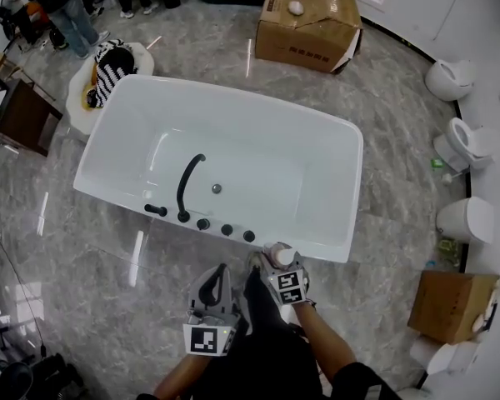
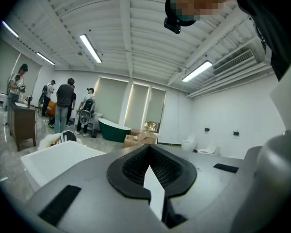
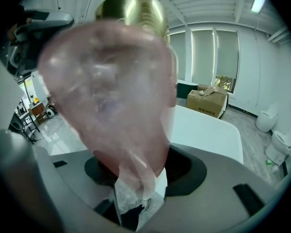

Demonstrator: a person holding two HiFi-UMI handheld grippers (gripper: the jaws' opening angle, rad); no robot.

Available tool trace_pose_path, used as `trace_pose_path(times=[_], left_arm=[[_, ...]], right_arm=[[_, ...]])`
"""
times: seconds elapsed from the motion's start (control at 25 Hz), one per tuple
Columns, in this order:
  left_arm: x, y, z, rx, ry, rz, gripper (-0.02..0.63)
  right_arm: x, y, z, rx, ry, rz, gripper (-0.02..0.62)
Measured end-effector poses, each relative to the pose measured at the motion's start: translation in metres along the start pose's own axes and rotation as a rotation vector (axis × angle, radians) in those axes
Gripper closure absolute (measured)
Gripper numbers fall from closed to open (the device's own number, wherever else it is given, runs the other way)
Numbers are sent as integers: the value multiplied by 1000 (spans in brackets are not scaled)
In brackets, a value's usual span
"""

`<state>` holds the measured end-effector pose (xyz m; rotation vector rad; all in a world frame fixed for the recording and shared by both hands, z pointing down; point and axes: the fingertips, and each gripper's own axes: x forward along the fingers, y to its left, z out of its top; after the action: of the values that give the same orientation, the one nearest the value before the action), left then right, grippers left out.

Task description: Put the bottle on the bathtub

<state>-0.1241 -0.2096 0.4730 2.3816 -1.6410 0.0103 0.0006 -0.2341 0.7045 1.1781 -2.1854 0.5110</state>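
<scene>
A pink translucent bottle (image 3: 111,91) with a gold cap (image 3: 131,11) fills the right gripper view, its lower end pinched between the jaws. My right gripper (image 1: 277,267) is shut on the bottle (image 1: 280,255), just in front of the near right rim of the white bathtub (image 1: 117,197). The tub (image 3: 208,130) lies right behind the bottle. A black faucet (image 1: 187,186) and several black knobs stand on the tub's near rim. To the left and lower, my left gripper (image 1: 219,275) is shut with nothing in it (image 2: 148,171). The tub's corner (image 2: 53,157) shows at that view's left.
Behind the tub sits an open cardboard box (image 1: 312,19). Toilets (image 1: 471,140) line the right wall, with another box (image 1: 454,302) below them. A small white basin with a striped thing (image 1: 108,73), a wooden cabinet (image 1: 21,111) and a person (image 1: 71,7) are at the far left.
</scene>
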Motion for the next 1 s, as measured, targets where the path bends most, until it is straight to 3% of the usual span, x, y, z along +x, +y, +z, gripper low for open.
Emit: trace_pose_path(times=[0.36,1.0], left_arm=[[19,9,-12,-16,32,21,592],[48,8,-27,-14,78,17,592]], right_arm=[[58,-14,-37,-66,67,37,362],[132,-32,-92,-125,98,83,362]])
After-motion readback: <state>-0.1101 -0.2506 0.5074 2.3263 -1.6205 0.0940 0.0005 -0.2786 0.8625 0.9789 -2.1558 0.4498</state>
